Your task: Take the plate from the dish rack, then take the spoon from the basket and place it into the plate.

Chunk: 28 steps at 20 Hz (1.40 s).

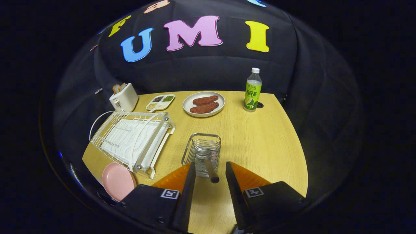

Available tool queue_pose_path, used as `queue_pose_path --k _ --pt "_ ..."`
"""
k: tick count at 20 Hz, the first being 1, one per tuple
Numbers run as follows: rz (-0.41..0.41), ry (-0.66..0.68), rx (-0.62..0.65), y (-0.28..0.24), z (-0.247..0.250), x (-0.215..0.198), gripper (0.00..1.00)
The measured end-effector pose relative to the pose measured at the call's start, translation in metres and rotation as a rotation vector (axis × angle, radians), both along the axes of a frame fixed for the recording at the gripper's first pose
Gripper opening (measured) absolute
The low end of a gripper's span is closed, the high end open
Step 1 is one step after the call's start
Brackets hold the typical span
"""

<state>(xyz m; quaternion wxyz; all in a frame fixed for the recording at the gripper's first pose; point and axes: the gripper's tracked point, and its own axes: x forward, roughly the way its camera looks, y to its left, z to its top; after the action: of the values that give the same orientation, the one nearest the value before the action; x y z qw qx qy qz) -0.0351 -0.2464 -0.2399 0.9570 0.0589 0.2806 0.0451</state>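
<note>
**Open gripper closes in on spoon in wire basket**

Gripper view: The gripper (210,170) hovers over a wooden table (260,143), its two fingers spread apart and holding nothing. Between the fingertips, the handle of the spoon (208,162) juts from the wire basket (201,152) just ahead. The pink plate (117,180) lies flat on the table beside the near corner of the white dish rack (131,139). Beyond stand a toaster (123,97), a divided tray (160,102), a dish of brown patties (204,104) and a green bottle (253,89).
</note>
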Motion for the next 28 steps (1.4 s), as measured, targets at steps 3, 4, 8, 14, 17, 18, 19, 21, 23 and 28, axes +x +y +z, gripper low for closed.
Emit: queue_pose_path --k 3,4,8,14,17,18,19,21,23,28 --pt "0.027 0.034 0.004 0.004 -0.015 0.000 0.56" --pt "0.035 0.041 0.011 0.005 -0.017 -0.002 0.50" --pt "0.017 0.048 0.063 0.005 -0.018 0.003 0.24" --pt "-0.035 0.033 0.099 -0.003 -0.009 0.006 0.11" --pt "-0.044 0.015 0.104 -0.005 0.004 0.007 0.11" --pt "-0.045 0.004 0.106 -0.005 0.010 0.007 0.11" --pt "-0.052 -0.010 0.114 -0.004 0.018 0.009 0.11" --pt "-0.066 -0.043 0.139 -0.004 0.035 0.013 0.11" --pt "-0.077 -0.068 0.140 -0.004 0.052 0.015 0.11" --pt "-0.086 -0.131 0.142 0.003 0.102 -0.001 0.11"
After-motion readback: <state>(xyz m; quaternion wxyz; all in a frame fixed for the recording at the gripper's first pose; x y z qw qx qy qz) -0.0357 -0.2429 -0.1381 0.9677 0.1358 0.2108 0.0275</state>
